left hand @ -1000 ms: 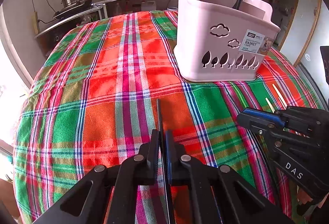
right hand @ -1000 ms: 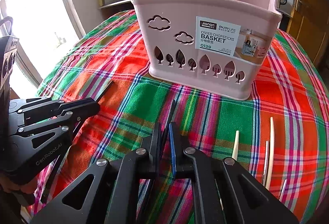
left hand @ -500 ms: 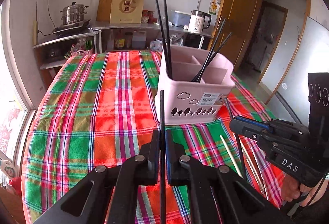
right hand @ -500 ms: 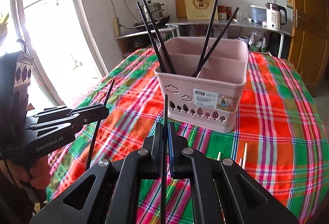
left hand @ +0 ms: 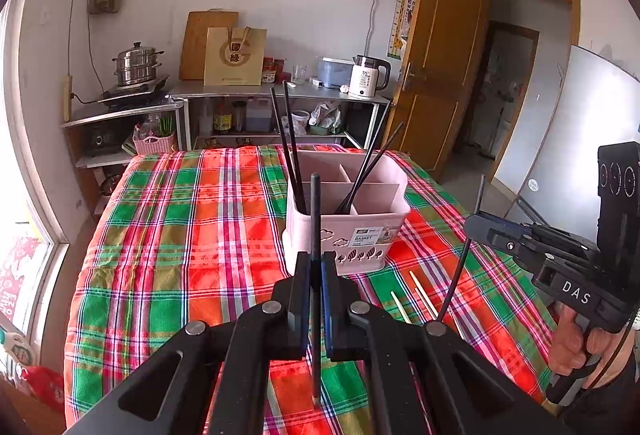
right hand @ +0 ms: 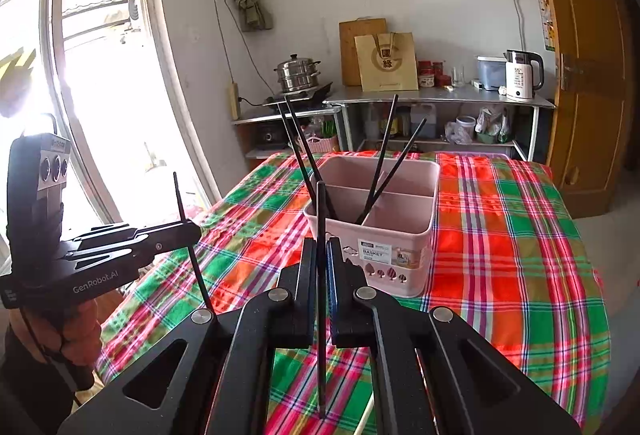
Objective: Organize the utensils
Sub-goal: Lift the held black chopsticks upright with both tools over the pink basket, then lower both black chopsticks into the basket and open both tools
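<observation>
White walls; a bright window (right hand: 100,75) left of the jaws, a wooden door (left hand: 444,51) right, steel shelves (left hand: 276,91) ahead.

The lower ends of the four black chopsticks (left hand: 294,155) standing in the pink chopstick basket (left hand: 360,231) are hidden behind its near wall. The basket label's (right hand: 378,252) small print is too small to read. Pale chopsticks (left hand: 420,295) on the plaid tablecloth (left hand: 168,255) are partly covered by the left gripper (left hand: 315,271).
</observation>
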`<state>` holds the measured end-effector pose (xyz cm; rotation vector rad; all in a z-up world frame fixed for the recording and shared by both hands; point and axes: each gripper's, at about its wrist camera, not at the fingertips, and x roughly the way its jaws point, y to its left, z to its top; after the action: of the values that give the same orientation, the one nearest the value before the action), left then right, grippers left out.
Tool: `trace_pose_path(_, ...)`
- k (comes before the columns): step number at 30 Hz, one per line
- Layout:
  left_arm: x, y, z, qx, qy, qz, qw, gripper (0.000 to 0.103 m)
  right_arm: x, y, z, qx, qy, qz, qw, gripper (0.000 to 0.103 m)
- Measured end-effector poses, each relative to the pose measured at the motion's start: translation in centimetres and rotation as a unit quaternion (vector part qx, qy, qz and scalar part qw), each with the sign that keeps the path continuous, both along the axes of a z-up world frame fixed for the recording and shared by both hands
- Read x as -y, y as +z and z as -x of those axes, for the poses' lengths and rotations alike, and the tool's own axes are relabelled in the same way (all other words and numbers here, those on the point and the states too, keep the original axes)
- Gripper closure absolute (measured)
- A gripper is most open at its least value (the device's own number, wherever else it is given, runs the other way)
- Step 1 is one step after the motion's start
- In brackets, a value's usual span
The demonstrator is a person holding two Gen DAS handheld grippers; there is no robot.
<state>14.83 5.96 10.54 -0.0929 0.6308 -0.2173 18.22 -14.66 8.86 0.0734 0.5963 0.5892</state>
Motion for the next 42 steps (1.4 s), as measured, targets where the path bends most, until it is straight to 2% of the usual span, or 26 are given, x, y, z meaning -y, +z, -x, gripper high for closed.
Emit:
trace_pose_path(12,0.6,0.8,0.4,0.002,-0.011,0.005,0.9999,0.099,1.2,0.6,0.6,0.008,-0.003,-0.005,1.000,0.098)
trace_pose_path(20,0.1,1.6,-1.2,-0.005,-0.015,0.020,0.9997,0.099,1.1,1.4,-0.7,0.014,-0.007,-0.011,1.000,0.099)
trace_pose_path(37,-0.4,10.6,-7.6,0.061,-0.008,0.029,0.9977,0.099,0.9,9.0,-5.4,0.090,-0.036,-0.058,0.994,0.099)
trace_pose_path(42,-0.1,11.8,-9.7,0.075,-0.006,0.027,0.9968,0.099,0.6,10.0,-7.3,0.103,-0.051,-0.067,0.991,0.099)
